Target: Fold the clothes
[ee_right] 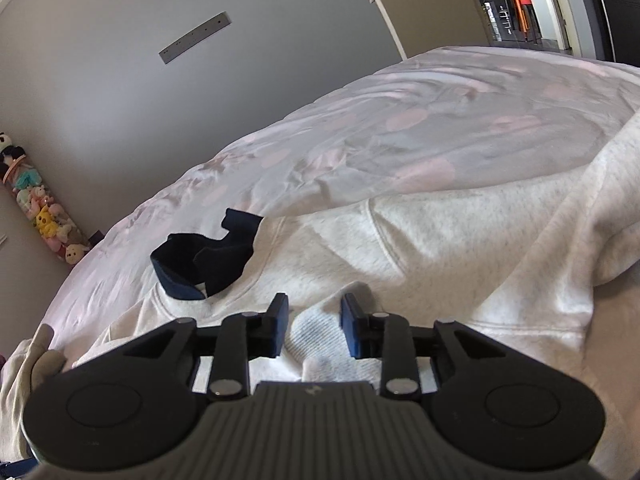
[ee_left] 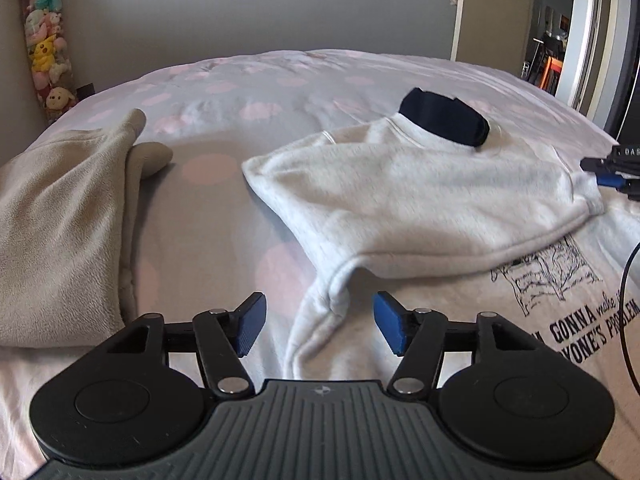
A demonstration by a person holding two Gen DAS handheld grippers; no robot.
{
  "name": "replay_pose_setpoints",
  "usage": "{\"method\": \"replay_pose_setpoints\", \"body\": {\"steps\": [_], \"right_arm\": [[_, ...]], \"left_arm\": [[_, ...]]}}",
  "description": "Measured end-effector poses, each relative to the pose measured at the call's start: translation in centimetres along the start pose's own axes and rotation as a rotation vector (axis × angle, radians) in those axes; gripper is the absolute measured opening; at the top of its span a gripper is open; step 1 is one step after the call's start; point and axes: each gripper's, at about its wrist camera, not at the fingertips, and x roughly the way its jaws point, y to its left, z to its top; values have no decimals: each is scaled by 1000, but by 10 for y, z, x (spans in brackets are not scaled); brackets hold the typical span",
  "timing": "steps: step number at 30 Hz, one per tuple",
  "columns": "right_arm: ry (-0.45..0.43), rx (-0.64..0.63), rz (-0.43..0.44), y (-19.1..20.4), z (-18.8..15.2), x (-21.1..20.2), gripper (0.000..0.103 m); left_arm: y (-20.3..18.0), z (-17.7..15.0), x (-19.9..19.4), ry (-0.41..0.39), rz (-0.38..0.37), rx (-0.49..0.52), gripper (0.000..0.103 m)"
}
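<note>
1. The left gripper (ee_left: 319,322) hovers with its blue fingers (ee_left: 251,326) apart, nothing between them.
2. A white sweatshirt (ee_left: 400,196) lies half folded on the bed (ee_left: 224,120).
3. A beige garment (ee_left: 60,232) sits at left.

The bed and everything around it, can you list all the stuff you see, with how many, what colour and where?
sweatshirt: one, pale grey with black print, spread on the bed, part folded over
dark blue cloth: one, navy, on the sweatshirt's far end
beige blanket: one, beige, on the bed's left side
bed cover: one, white with pink spots, under everything
plush toys: many, mixed colours, stacked in the left corner
wall: one, grey, behind the bed
door: one, beige, open at the back right
left hand-held gripper: one, black with blue pads, open over the sweatshirt's edge
right hand-held gripper: one, black with blue pads, open over the sweatshirt
</note>
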Motion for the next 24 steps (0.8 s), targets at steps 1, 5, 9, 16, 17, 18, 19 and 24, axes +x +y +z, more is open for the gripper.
{"method": "replay_pose_setpoints", "body": {"steps": [1, 5, 9, 16, 17, 18, 19, 24], "right_arm": [[5, -4, -5, 1, -1, 0, 36], [12, 6, 1, -1, -3, -2, 36], [10, 5, -15, -2, -5, -1, 36], [-37, -124, -16, 16, -7, -9, 36], [-14, -122, -25, 14, -9, -5, 36], [14, -119, -41, 11, -12, 0, 36], [38, -118, -64, 8, -14, 5, 35], [101, -103, -193, -15, -21, 20, 28]], "left_arm": [[-6, -2, 2, 5, -3, 6, 59], [-20, -2, 12, -4, 85, 54, 58], [-9, 2, 26, 13, 107, 2, 30], [21, -2, 28, 22, 107, -123, 14], [27, -4, 30, 28, 95, -159, 14], [33, -5, 32, 33, 82, -195, 14], [39, -8, 33, 34, 71, -230, 16], [48, -15, 29, 30, 54, -286, 16]]}}
